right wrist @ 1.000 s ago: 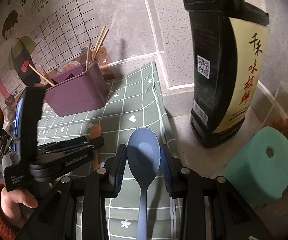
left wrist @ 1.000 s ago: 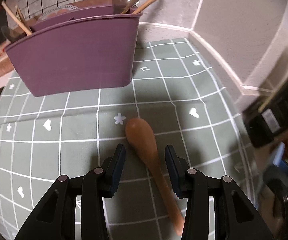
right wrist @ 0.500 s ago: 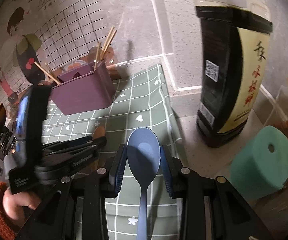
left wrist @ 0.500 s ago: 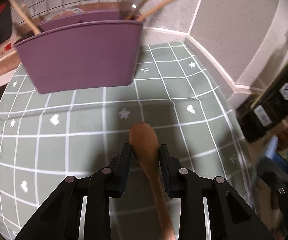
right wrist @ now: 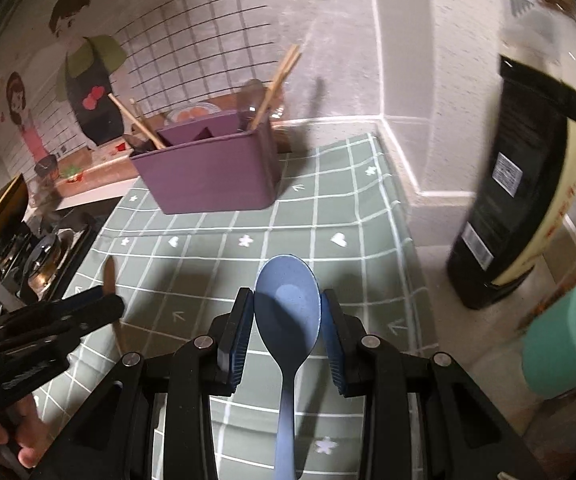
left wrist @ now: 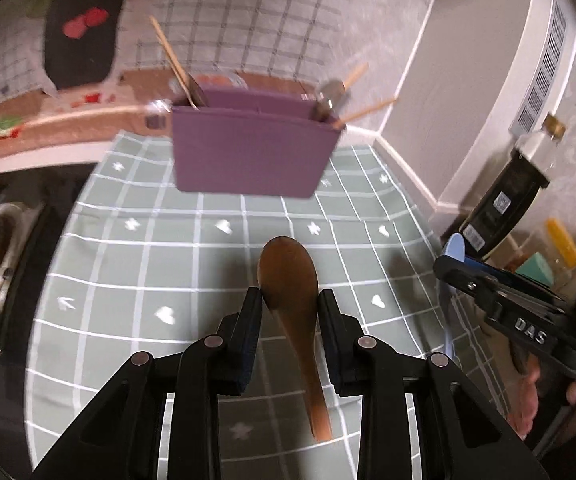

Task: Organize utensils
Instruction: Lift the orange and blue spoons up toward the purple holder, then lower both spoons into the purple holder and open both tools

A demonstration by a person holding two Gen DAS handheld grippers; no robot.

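Both spoons gripped, above the checked mat: left gripper (left wrist: 289,314) clamps the wooden spoon (left wrist: 288,276), right gripper (right wrist: 287,320) the blue spoon (right wrist: 287,308). Next I'd drop each into the purple caddy (right wrist: 212,174) at the mat's far edge.

Open green checked cloth (right wrist: 327,216) lies between both grippers and the purple holder (right wrist: 212,176) at the far side. Slanting chopsticks (right wrist: 278,80) crowd the holder's top. A tall dark bottle (right wrist: 527,184) blocks the right, a stove (right wrist: 44,256) the left.
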